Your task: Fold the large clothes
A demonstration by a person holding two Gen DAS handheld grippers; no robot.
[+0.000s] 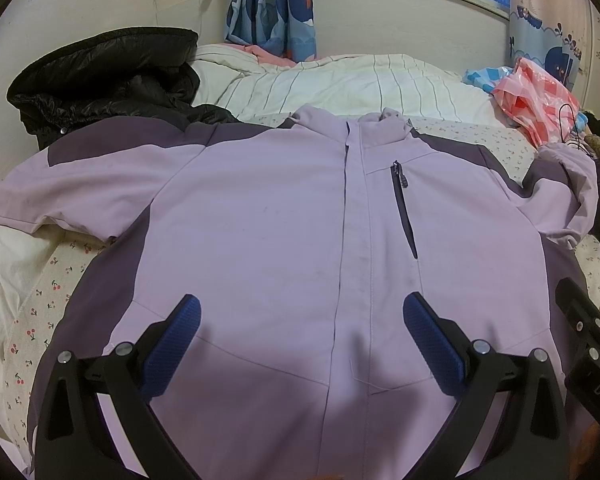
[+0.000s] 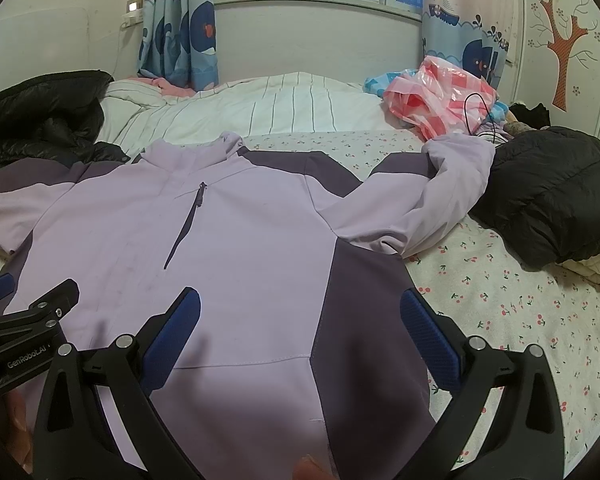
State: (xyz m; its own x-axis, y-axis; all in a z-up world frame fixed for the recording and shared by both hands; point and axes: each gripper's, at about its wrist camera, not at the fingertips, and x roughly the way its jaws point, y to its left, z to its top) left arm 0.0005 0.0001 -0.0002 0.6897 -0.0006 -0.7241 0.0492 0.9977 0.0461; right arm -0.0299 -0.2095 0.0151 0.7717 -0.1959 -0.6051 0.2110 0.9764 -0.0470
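Observation:
A large lilac jacket (image 1: 268,216) with dark purple side panels lies front up and spread flat on the bed, collar toward the window. It also shows in the right wrist view (image 2: 240,232). Its right sleeve (image 2: 432,196) runs out toward a black padded garment. My left gripper (image 1: 300,332) is open and empty, hovering over the jacket's lower front near the zip line. My right gripper (image 2: 300,332) is open and empty over the lower right side, above the seam of the dark panel. The right gripper's body (image 1: 588,344) shows at the left view's edge.
A black puffer coat (image 1: 108,80) lies at the back left. A striped duvet (image 2: 268,104) sits behind the collar. A pink checked plastic bag (image 2: 440,96) and a black padded garment (image 2: 552,196) lie at the right. The cherry-print sheet (image 2: 500,304) covers the bed.

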